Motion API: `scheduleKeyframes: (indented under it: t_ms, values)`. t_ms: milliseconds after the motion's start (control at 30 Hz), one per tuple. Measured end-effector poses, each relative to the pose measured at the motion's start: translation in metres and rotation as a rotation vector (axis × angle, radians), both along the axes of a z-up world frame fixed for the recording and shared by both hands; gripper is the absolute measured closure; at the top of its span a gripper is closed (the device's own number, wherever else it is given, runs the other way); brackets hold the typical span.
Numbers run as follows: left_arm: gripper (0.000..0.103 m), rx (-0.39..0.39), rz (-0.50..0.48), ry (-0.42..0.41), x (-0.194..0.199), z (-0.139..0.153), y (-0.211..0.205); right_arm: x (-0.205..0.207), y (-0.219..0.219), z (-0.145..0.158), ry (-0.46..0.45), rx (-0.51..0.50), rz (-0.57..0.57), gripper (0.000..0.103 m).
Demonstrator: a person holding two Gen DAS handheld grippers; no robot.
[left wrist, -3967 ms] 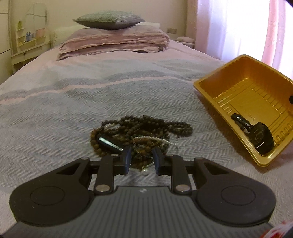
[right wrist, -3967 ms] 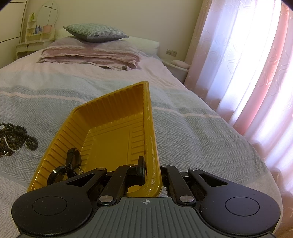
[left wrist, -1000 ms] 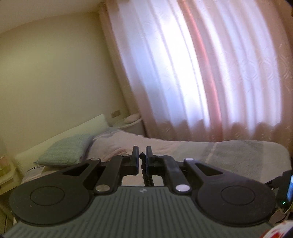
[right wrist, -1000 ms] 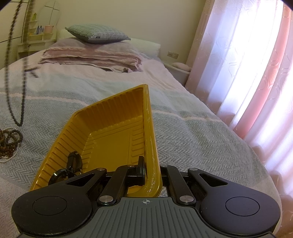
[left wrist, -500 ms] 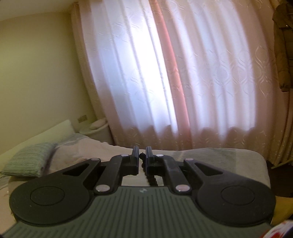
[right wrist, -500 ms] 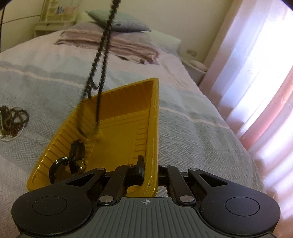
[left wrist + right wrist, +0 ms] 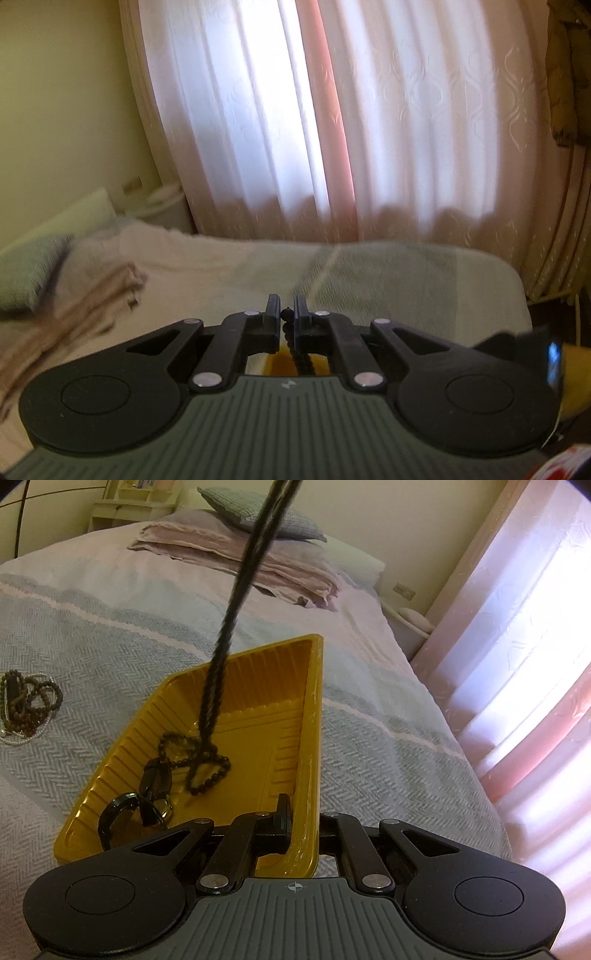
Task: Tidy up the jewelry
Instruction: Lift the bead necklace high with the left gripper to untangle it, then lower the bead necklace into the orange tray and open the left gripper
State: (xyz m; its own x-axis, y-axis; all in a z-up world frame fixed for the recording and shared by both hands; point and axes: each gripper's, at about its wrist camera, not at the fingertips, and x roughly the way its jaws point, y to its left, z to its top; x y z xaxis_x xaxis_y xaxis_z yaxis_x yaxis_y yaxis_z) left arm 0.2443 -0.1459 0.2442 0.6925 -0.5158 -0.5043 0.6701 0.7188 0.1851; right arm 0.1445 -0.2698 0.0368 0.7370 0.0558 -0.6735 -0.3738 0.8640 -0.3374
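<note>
While tray (image 7: 314,716) rim is clamped by right gripper (image 7: 301,821), bead necklace (image 7: 207,753) — pinched in left gripper (image 7: 285,314) fingers — is lowered in; release judged next.

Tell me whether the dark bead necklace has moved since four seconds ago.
Yes. The necklace left the bead pile on the bed and now hangs from the left gripper, its lower end coiling inside the yellow tray.

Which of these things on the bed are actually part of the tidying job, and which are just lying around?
Part of the job:
- dark bead necklace, hanging from the left claw into the tray
- yellow tray, its rim pinched by the right claw
- black items in the tray
- bead pile on the blanket

Just lying about:
- pillow
- folded bedding
- curtains
</note>
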Motion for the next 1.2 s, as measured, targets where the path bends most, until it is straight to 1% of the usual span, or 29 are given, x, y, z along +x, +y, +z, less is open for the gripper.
scheduleKeyframes:
  t_ms: [67,200,400,567,767,967,1200]
  values:
    - [0.097,0.006,0.000,0.028,0.003,-0.014,0.000,-0.001,-0.002,-0.002,0.003,0.004,-0.007,0.098]
    - [0.097,0.028,-0.003,0.059,0.006,-0.034,0.002,-0.003,-0.008,-0.007,0.017,0.016,-0.033,0.098]
    - [0.097,0.055,-0.015,0.092,0.010,-0.049,-0.002,0.001,-0.018,-0.009,0.064,0.037,-0.057,0.098]
    - [0.097,0.088,-0.029,0.123,0.013,-0.064,-0.012,0.006,-0.023,-0.011,0.126,0.052,-0.081,0.098]
    - [0.097,0.101,-0.048,0.169,0.021,-0.082,-0.021,0.010,-0.025,-0.011,0.198,0.057,-0.089,0.098]
    - [0.097,0.125,-0.057,0.193,0.024,-0.094,-0.029,0.012,-0.023,-0.010,0.232,0.044,-0.074,0.098]
    - [0.097,0.143,-0.052,0.241,0.029,-0.111,-0.033,0.013,-0.025,-0.011,0.241,0.044,-0.072,0.098]
